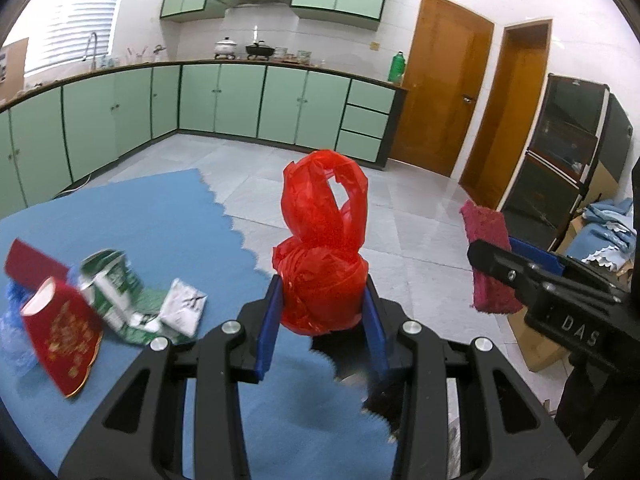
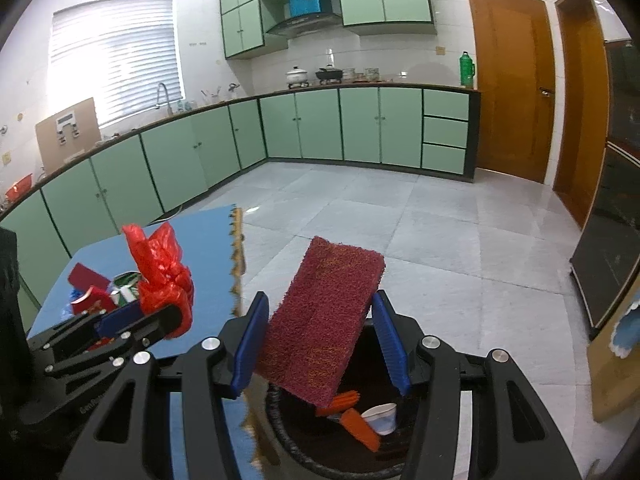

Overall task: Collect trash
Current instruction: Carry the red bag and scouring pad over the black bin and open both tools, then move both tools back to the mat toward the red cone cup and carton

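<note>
Both grippers are carrying trash right now: my left gripper (image 1: 324, 300) is pinching a knotted red plastic bag (image 1: 322, 240) over the blue table's (image 1: 140, 216) right edge, and my right gripper (image 2: 320, 336) is clamping a maroon scrub pad (image 2: 324, 320), tilted, above the black bin (image 2: 304, 452) beside that edge.

Right gripper (image 2: 320, 340) clamped on a maroon scouring pad (image 2: 324, 320), tilted, above a dark bin (image 2: 304, 456) (orange scraps and a white cup inside). Left gripper (image 2: 160, 316) alongside, holding a knotted red plastic bag (image 2: 160, 268) over the blue table (image 2: 208, 248).
</note>
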The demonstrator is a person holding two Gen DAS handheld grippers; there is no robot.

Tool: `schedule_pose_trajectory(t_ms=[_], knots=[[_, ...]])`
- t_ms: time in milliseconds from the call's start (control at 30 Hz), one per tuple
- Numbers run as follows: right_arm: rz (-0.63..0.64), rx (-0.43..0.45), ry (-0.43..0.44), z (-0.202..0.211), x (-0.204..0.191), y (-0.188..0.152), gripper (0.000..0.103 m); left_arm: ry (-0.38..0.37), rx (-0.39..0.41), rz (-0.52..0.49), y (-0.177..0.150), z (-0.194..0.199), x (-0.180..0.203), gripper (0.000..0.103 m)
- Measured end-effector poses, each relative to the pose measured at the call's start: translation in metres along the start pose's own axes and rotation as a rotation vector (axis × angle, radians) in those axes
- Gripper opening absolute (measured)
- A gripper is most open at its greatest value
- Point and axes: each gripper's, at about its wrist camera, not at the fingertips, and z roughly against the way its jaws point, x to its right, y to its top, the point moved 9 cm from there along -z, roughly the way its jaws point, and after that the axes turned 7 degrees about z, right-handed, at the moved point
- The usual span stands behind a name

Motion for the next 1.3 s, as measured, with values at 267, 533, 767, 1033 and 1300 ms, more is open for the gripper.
schedule_pose_trajectory(t_ms=[267,533,767,1033,1300], knots=[[-0.037,-0.02,-0.038,-0.014,0.038,-0.009,0.053,-0.032,-0.017,-0.023,0.007,-0.035,0.029,0.037],[-0.072,-0.072,-0.063,-0.04,0.074,-0.029,0.053,-0.057,-0.082,-0.064,0.0,-0.079,0.057,0.037],[-0.068,-0.135,-0.065,-0.075,0.098,-0.055,0.061,-0.068,-0.167,-0.083,-0.013,-0.118,0.066,0.045],[-0.089,-0.167,-0.1,-0.09,0.118,-0.072,0.081,-0.075,-0.192,-0.068,-0.015,-0.133,0.067,0.066],[-0.09,-0.172,-0.145,-0.08,0.12,-0.069,0.097,-0.065,-0.158,-0.05,-0.002,-0.116,0.056,0.074]])
